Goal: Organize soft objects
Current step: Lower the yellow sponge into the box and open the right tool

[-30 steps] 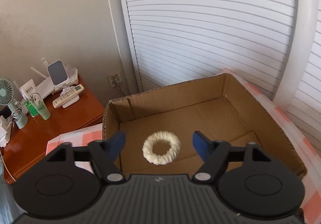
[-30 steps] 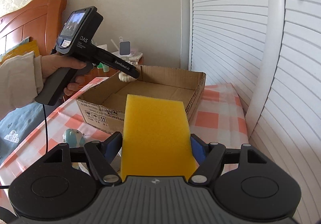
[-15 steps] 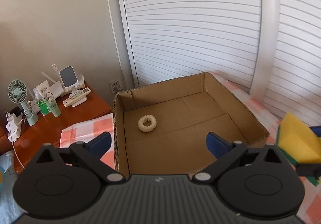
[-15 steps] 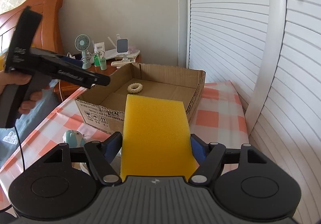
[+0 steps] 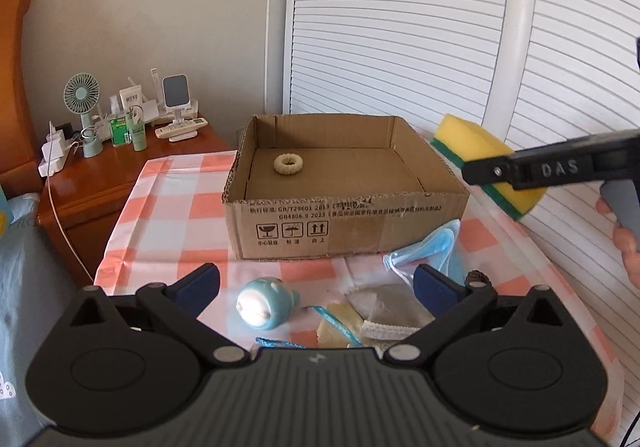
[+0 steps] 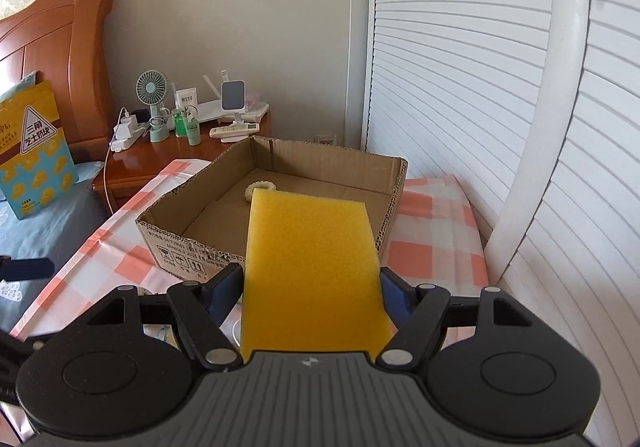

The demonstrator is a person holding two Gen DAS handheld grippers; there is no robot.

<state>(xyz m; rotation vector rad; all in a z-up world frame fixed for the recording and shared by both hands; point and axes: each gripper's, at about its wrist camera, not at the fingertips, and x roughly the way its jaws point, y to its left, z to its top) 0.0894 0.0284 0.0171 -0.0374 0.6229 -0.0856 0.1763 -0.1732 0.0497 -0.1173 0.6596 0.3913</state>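
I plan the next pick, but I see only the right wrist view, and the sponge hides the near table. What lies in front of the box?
Observer: A blue toy lies there, on the cloth before the box.
Operator: Are the left fingers free to take it?
Observer: Yes. The left gripper is open and holds nothing.
Operator: Is anything else there?
Observer: Blue masks lie by the near right corner of the box.
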